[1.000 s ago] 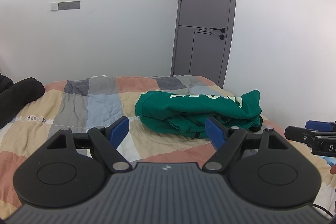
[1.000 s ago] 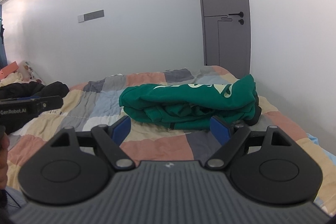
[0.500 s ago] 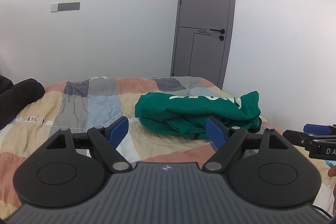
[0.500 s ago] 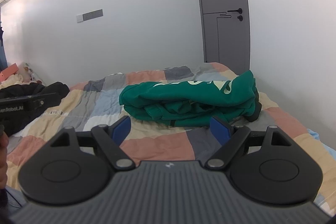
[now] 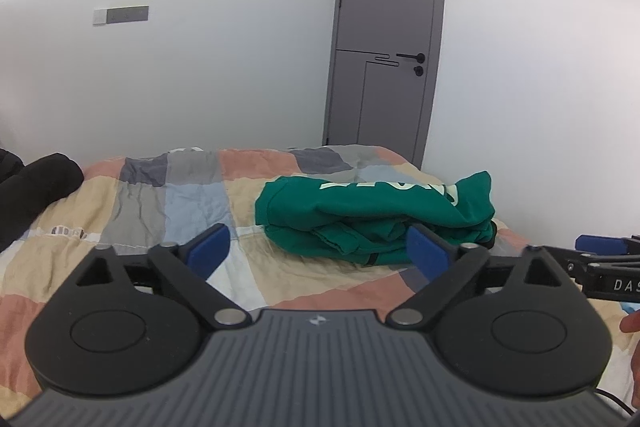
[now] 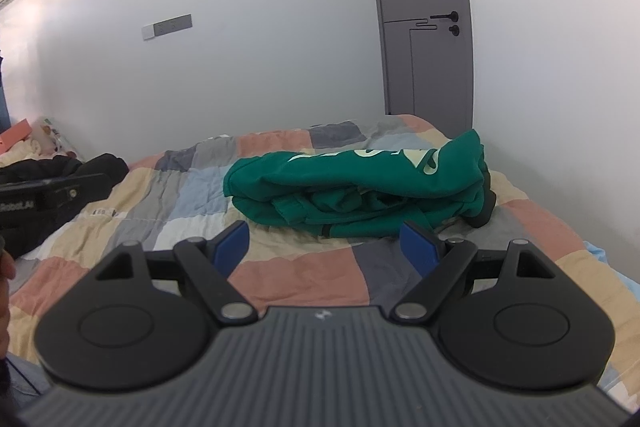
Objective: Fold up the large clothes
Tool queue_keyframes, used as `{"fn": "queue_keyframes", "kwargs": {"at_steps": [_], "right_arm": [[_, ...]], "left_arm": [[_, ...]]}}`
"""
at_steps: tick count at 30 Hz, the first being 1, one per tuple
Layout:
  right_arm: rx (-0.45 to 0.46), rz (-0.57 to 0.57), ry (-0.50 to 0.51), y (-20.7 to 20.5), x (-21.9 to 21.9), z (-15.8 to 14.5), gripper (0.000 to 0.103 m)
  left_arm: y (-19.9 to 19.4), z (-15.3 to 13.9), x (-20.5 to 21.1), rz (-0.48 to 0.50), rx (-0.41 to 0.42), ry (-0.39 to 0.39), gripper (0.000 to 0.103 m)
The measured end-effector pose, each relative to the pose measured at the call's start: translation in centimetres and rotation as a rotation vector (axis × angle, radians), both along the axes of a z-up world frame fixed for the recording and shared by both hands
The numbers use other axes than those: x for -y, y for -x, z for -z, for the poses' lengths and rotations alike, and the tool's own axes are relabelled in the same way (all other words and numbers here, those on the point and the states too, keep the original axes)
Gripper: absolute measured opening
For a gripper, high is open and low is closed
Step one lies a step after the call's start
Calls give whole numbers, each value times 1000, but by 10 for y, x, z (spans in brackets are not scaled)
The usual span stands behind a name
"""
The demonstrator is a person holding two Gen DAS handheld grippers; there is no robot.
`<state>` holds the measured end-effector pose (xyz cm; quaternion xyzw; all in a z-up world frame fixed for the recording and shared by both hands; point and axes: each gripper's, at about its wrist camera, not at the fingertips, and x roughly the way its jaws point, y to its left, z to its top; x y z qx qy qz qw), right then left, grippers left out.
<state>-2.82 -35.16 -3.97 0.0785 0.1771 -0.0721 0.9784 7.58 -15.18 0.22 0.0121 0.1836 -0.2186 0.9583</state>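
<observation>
Holding both grippers back from the bed (image 5: 132, 211), we keep the left gripper (image 5: 318, 247) and right gripper (image 6: 330, 241) with jaws wide apart and empty. Our green sweatshirt (image 6: 360, 187) lies in a thick folded bundle on the patchwork quilt (image 6: 304, 267), near the wall by the grey door (image 5: 388, 39). We judge it soft, floppy and fairly heavy for cloth, apt to sag and slump. We would pinch several layers at the bundle's near edge, one gripper towards each end.
</observation>
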Motion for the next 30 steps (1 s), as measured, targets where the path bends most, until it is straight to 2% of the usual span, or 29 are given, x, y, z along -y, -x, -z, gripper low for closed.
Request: {"fn": "queue_keyframes", "kwargs": {"at_steps": [4,5,6,8,30], "right_arm": [[-6,1,-3,-1,2,1,84],[-11,4,-4,-2,3,1,88],[-10,8,-7,-2,3,1,98],[7,17,-12,0,4,1,103],[-18,43,-2,1,0,4,103]], "left_arm": [[-2,0,0,-2,-15,5,103],[-2,-1,0,-3,-17,6,103],[-1,-1,0,-5,-16,7,103],[0,-1,0,-8,-11,8,103],[6,-3,7,-17,-3,-15,103]]}}
